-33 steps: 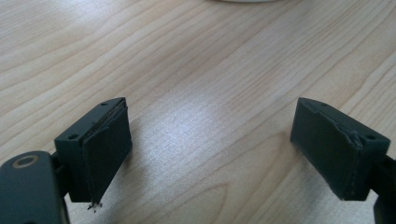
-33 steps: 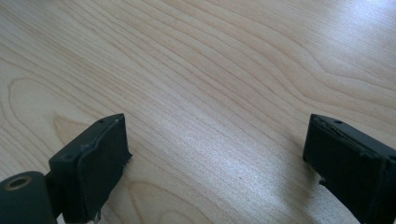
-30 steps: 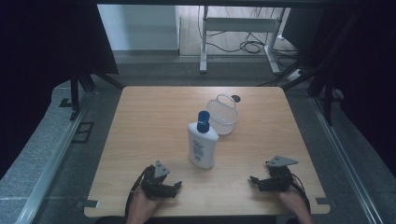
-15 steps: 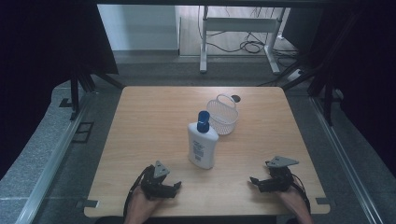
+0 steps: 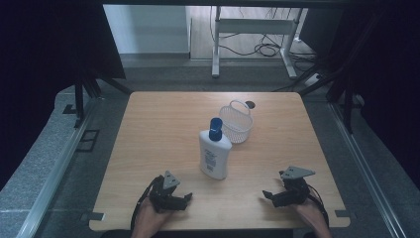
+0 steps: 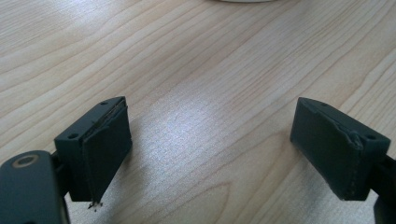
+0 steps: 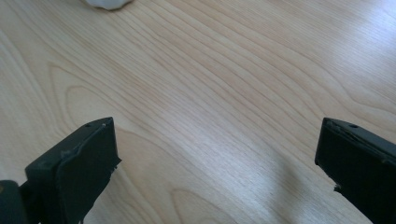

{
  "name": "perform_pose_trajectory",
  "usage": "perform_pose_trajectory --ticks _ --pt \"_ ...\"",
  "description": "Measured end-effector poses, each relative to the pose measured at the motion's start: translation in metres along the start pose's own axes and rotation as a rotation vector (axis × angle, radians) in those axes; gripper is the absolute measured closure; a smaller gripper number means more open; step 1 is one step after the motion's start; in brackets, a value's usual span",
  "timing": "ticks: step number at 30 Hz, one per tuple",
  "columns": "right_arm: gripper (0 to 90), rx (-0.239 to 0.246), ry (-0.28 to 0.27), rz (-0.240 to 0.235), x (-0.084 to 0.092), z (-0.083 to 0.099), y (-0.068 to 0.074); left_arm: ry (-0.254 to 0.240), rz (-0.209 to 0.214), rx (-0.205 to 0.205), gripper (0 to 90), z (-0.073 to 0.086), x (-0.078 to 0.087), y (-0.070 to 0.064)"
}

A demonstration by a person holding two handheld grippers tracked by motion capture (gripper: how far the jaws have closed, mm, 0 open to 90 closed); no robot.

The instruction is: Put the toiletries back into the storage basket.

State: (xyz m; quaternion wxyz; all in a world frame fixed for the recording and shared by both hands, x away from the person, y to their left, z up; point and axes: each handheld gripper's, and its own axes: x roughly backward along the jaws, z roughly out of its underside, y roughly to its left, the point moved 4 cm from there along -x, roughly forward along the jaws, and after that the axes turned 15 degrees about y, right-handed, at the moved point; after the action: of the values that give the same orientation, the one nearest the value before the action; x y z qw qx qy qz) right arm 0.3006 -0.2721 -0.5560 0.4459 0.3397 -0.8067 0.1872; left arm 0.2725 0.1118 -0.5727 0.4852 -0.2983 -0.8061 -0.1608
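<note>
Wooden worktop (image 5: 163,124), light grain. Containers on it: two.

1. One white mesh basket (image 5: 236,123) with a loop handle, standing upright toward the far side, right of centre. Interior looks empty as far as the high view resolves; the mesh is too fine to say more.
2. One white bottle (image 5: 214,154) with a blue cap (image 5: 215,129) and a printed label, near the middle of the worktop. Its cap end points toward the basket and sits just beside the basket's near-left wall; whether they touch cannot be told. Contents not visible.

Small dark round spot (image 5: 249,104) on the worktop just behind the basket; identity unclear.

Tongs: two sets, one per hand, both at the near edge.
- Left tongs (image 5: 184,199) held low over the worktop, near-left of the bottle, well apart from it. In the left gripper view (image 6: 210,154) the jaws stand wide apart with bare wood between them.
- Right tongs (image 5: 267,195) near-right of the bottle, also apart from it. In the right gripper view (image 7: 215,163) the jaws are spread wide, nothing between them.

Grey three-cornered plates: two, one on each set.
</note>
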Motion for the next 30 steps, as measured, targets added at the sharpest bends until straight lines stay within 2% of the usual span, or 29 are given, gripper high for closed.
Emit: perform_pose_trajectory --ticks 14,19,30 --pt "0.0 0.020 -0.054 -0.030 0.009 -0.016 0.011 0.000 0.001 0.003 11.9 0.000 0.000 0.000" --pt "0.0 0.034 -0.078 -0.059 0.013 -0.027 0.016 -0.001 0.001 0.003 11.9 0.000 0.000 0.000" --pt "0.0 0.053 -0.102 -0.088 0.019 -0.047 0.023 -0.001 0.000 0.003 11.9 0.000 0.000 0.000"
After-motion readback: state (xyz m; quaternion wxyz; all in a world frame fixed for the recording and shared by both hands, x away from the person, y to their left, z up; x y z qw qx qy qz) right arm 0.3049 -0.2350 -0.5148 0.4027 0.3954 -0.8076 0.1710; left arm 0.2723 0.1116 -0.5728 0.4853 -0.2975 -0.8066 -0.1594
